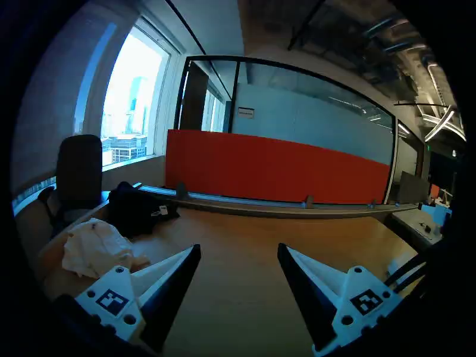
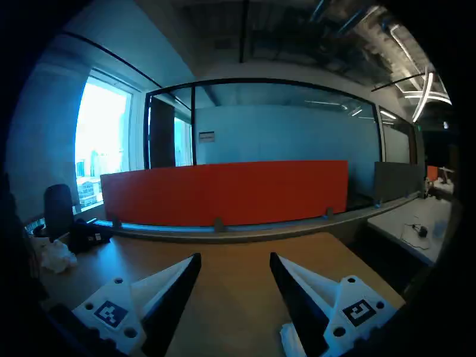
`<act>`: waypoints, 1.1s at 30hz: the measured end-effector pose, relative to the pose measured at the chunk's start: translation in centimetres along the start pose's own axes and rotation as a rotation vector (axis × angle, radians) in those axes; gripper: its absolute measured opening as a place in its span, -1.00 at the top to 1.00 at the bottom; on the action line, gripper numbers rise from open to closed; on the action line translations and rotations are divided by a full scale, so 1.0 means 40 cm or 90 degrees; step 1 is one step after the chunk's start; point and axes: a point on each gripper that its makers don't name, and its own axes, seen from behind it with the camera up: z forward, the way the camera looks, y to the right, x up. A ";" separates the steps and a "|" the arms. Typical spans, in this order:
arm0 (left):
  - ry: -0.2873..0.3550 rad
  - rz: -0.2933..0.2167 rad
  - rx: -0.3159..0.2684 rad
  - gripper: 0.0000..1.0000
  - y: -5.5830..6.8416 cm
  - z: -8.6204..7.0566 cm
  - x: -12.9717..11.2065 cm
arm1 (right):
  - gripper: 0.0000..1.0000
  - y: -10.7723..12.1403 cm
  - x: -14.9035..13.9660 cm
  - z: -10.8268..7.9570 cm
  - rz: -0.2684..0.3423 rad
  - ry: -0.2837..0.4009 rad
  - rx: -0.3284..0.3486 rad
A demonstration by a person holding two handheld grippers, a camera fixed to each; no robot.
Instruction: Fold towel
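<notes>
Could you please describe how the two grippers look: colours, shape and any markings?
Both the left gripper and the right gripper have two white, wedge-shaped fingers tapering to points, with black inner faces. Each finger carries a square black-and-white marker and small round holes near its base.

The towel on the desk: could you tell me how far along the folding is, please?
Nothing looks done: the towel lies crumpled in a heap on the wooden desk, beside a black bag. Nothing is in hand: the left gripper and right gripper are both open and empty. Left to do: reach the towel, spread it flat and fold it.
</notes>
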 end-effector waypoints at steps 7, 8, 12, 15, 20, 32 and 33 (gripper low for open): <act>0.022 0.017 -0.010 -0.91 0.005 0.012 0.007 | -0.78 -0.022 -0.010 0.009 -0.010 -0.010 -0.006; 0.025 0.020 -0.011 -0.91 0.005 0.014 0.005 | -0.78 -0.023 -0.011 0.010 -0.012 -0.012 -0.009; 0.034 0.032 -0.011 -0.91 -0.002 0.024 -0.014 | -0.79 -0.034 -0.007 0.007 -0.033 -0.009 -0.010; 0.044 0.038 -0.009 -0.92 -0.009 0.031 -0.031 | -0.90 -0.041 -0.011 0.006 -0.051 -0.004 -0.012; 0.058 0.050 0.002 -0.91 -0.027 0.043 -0.070 | -0.97 -0.054 -0.034 -0.003 -0.058 -0.005 -0.014; 0.111 0.072 0.010 -0.92 -0.026 0.066 -0.126 | -0.99 -0.044 -0.093 0.002 -0.031 -0.019 -0.034; 0.115 0.071 0.011 -0.92 -0.027 0.067 -0.131 | -1.00 -0.043 -0.098 0.002 -0.032 -0.019 -0.034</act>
